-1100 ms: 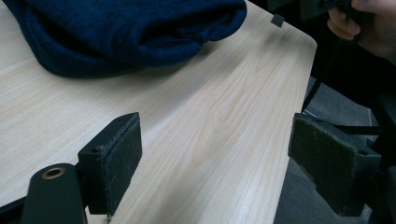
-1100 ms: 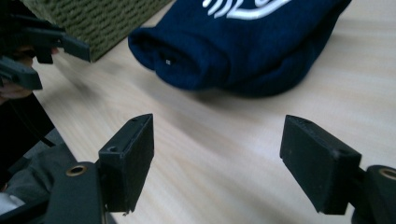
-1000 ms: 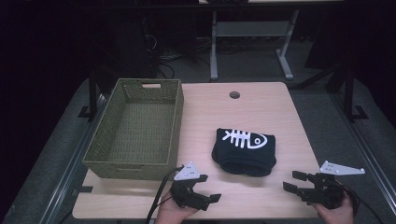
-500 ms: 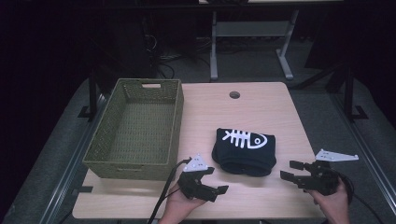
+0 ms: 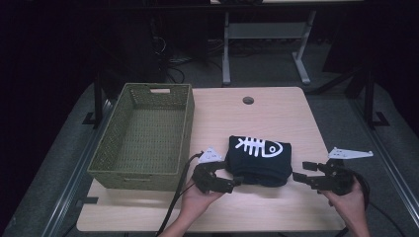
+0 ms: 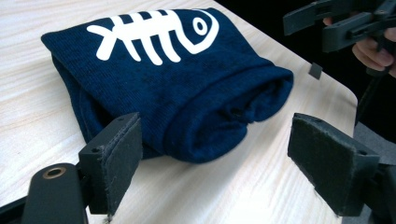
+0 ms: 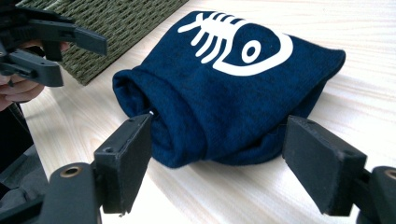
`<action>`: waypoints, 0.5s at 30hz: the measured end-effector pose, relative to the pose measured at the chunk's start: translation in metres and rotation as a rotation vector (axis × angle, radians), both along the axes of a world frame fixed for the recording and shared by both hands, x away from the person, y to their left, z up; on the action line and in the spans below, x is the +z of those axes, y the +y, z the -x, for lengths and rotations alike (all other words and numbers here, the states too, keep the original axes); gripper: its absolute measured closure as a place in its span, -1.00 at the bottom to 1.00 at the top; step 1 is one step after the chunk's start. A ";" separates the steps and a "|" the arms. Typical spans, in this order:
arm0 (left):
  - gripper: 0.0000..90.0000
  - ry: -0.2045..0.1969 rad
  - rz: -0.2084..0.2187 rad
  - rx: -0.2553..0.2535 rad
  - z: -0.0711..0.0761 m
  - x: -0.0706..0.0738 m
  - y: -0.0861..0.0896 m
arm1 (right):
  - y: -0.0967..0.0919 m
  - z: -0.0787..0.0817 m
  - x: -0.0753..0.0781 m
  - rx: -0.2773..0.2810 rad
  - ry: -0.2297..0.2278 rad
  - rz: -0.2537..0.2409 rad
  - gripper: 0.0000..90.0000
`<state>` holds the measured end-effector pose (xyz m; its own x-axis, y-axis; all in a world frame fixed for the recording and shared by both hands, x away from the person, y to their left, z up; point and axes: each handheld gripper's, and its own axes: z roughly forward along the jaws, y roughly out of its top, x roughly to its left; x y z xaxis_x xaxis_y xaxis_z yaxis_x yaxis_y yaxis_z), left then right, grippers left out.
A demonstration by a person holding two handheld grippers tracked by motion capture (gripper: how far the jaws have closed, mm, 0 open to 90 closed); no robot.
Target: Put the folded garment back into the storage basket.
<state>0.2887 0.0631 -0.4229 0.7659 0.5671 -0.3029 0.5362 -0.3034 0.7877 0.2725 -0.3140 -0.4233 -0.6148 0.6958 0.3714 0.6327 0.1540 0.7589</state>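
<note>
A folded navy cloth [image 5: 259, 160] with a white fish-bone print lies on the wooden table [image 5: 247, 123], near its front edge. My left gripper [image 5: 230, 183] sits open just off the cloth's near-left corner, jaws aimed at it. The right gripper [image 5: 302, 172] is open too, a short way off the cloth's near-right corner. From the left gripper view, the cloth [image 6: 177, 79] fills the space ahead of the spread jaws of that gripper [image 6: 215, 158], and the other gripper [image 6: 341, 23] shows at top right. The cloth's rolled end [image 7: 224, 88] faces the right gripper [image 7: 219, 161].
A green woven basket [image 5: 146, 136], empty, stands on the table's left side, its wall close to my left hand. A round cable hole [image 5: 248, 100] sits at the table's back. The table's front edge runs just under both hands. Dark floor and desk legs lie beyond.
Both grippers have moved forward and inward toward the folded cloth, the left one reaching its near-left corner. The cloth has not moved.
</note>
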 end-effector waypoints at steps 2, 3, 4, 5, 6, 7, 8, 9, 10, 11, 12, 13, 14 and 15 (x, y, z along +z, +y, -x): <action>-0.61 -0.003 -0.008 0.006 -0.002 -0.001 -0.002 | 0.001 -0.002 0.001 -0.001 0.001 -0.005 -0.47; -0.61 0.002 -0.013 0.025 -0.007 -0.002 -0.003 | 0.003 -0.007 0.002 -0.001 0.012 0.002 -0.47; -0.61 0.002 -0.013 0.025 -0.007 -0.002 -0.003 | 0.003 -0.007 0.002 -0.001 0.012 0.002 -0.47; -0.60 0.003 -0.018 0.056 -0.013 -0.003 -0.005 | 0.006 -0.012 0.000 0.003 0.014 0.010 -0.47; -0.59 0.002 -0.030 0.067 -0.016 -0.004 -0.006 | 0.007 -0.015 0.000 0.004 0.025 0.021 -0.47; -0.59 0.005 -0.027 0.082 -0.019 -0.004 -0.007 | 0.008 -0.018 -0.001 0.001 0.034 0.031 -0.47; -0.59 0.005 -0.027 0.082 -0.019 -0.004 -0.007 | 0.008 -0.018 -0.001 0.001 0.034 0.031 -0.47; -0.58 0.018 -0.029 0.109 -0.027 -0.005 -0.009 | 0.010 -0.024 -0.002 -0.006 0.042 0.035 -0.47; -0.58 0.018 -0.029 0.109 -0.027 -0.005 -0.009 | 0.010 -0.024 -0.002 -0.006 0.042 0.035 -0.47; -0.58 0.025 -0.033 0.129 -0.031 -0.005 -0.010 | 0.011 -0.030 -0.004 -0.024 0.052 0.042 -0.45; -0.58 0.025 -0.039 0.138 -0.034 -0.005 -0.011 | 0.011 -0.030 -0.004 -0.024 0.052 0.042 -0.45; -0.58 0.044 -0.044 0.146 -0.040 -0.007 -0.013 | 0.011 -0.036 -0.007 -0.051 0.069 0.042 -0.45; -0.58 0.047 -0.043 0.157 -0.043 -0.009 -0.014 | 0.011 -0.039 -0.009 -0.060 0.077 0.042 -0.45; -0.58 0.051 -0.051 0.169 -0.045 -0.011 -0.014 | 0.011 -0.042 -0.013 -0.062 0.089 0.044 -0.45</action>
